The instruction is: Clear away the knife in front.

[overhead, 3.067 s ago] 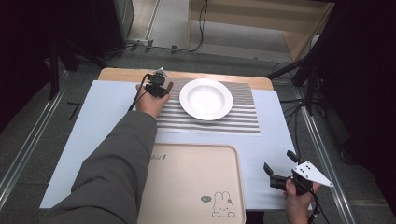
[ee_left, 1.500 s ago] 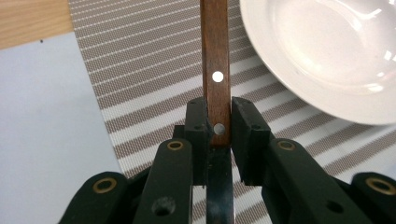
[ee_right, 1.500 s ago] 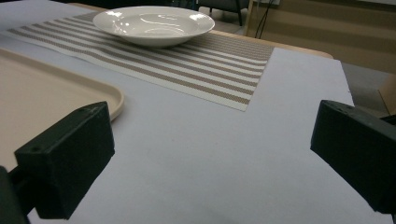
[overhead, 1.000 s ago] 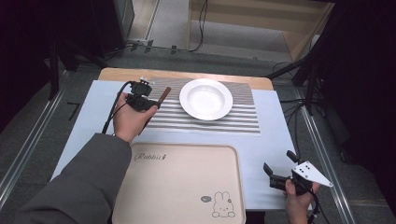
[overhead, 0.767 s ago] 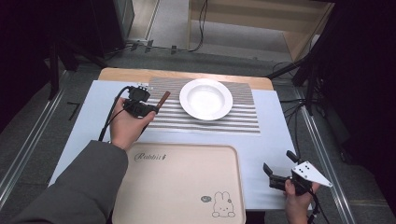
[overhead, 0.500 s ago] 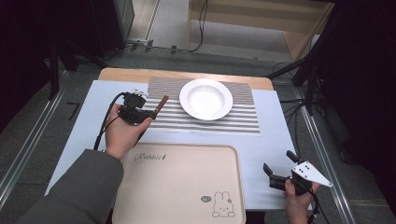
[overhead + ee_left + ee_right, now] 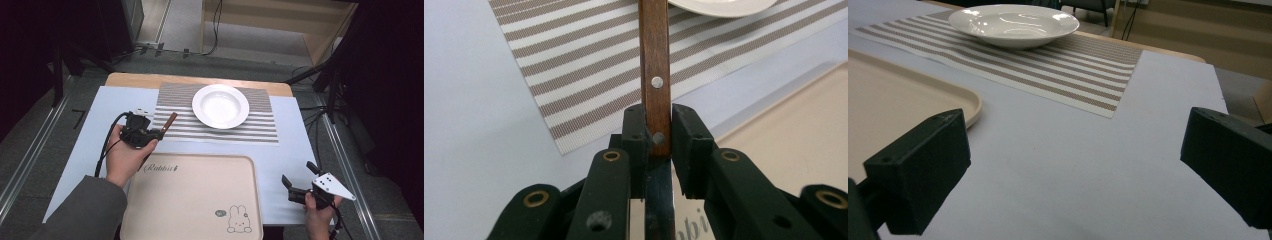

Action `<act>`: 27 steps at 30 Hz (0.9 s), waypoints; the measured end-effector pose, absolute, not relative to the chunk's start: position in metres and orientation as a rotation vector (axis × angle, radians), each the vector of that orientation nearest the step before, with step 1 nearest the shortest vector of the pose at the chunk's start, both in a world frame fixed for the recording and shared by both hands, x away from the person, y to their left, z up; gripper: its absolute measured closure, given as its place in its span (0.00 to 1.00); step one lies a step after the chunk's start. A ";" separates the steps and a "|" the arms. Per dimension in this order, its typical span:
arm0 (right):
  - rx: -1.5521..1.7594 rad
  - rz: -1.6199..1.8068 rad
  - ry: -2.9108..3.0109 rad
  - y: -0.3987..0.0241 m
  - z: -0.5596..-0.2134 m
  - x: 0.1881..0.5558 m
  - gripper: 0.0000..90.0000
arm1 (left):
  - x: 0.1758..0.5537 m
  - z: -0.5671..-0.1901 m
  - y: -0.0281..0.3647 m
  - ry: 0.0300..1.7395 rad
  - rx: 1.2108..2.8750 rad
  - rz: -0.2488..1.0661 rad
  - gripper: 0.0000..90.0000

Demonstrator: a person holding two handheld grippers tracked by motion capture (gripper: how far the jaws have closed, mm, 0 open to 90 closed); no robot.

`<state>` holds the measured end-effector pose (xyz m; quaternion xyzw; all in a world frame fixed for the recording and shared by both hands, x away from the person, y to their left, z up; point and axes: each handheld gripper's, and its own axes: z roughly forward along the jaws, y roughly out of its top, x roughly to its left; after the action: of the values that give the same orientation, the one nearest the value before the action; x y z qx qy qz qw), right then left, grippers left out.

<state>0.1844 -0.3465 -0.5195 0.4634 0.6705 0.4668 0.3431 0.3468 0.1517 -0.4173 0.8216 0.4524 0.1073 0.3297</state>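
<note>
Table cover: pale blue sheet point(image 7: 90, 145) lies under everything, with dark floor and cables beyond its far edge; nothing on it would catch your cables.
Left claw: your left gripper point(image 7: 657, 131) is pinching a brown wooden handle point(image 7: 655, 65) with two rivets; the jaws press on the very end of the handle, at the lower rivet.
Handle: from the high view it juts forward and right of the claw, over the near-left corner of the striped mat point(image 7: 175, 100); whatever blade or head it carries is hidden behind your hand, so I cannot tell what tool it is.
Risk, left: held so near its end, the piece may pivot or slip if you swing fast; the beige tray point(image 7: 200, 200) sits just right and behind the claw, so a loose drop could hit its rim.
Plate: white bowl-plate point(image 7: 220, 106) rests ahead-right of the handle tip, apart from it; a forward push could knock it.
Right claw: your right gripper point(image 7: 300, 185) hangs spread wide and empty, low over the sheet, right of the tray.
</note>
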 end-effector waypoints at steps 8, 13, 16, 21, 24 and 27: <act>1.203 1.213 1.743 -0.346 -0.520 0.184 0.00 | 0.328 -0.420 0.157 1.177 2.145 0.273 0.86; 1.205 1.208 1.745 -0.346 -0.520 0.185 0.00 | 0.316 -0.424 0.159 1.175 2.142 0.263 0.86; 1.206 1.205 1.744 -0.346 -0.520 0.185 0.00 | 0.309 -0.426 0.162 1.176 2.135 0.257 0.86; 1.205 1.204 1.744 -0.346 -0.520 0.185 0.00 | 0.298 -0.431 0.166 1.185 2.122 0.240 0.86; 1.207 1.202 1.745 -0.345 -0.520 0.185 0.00 | 0.292 -0.435 0.169 1.191 2.121 0.234 0.86; 1.206 1.202 1.746 -0.345 -0.520 0.185 0.00 | 0.287 -0.439 0.172 1.203 2.106 0.216 0.86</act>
<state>0.1846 -0.3453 -0.5197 0.4642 0.6722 0.4629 0.3441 0.2870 0.1719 -0.4389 0.8116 0.4635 0.0830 0.3460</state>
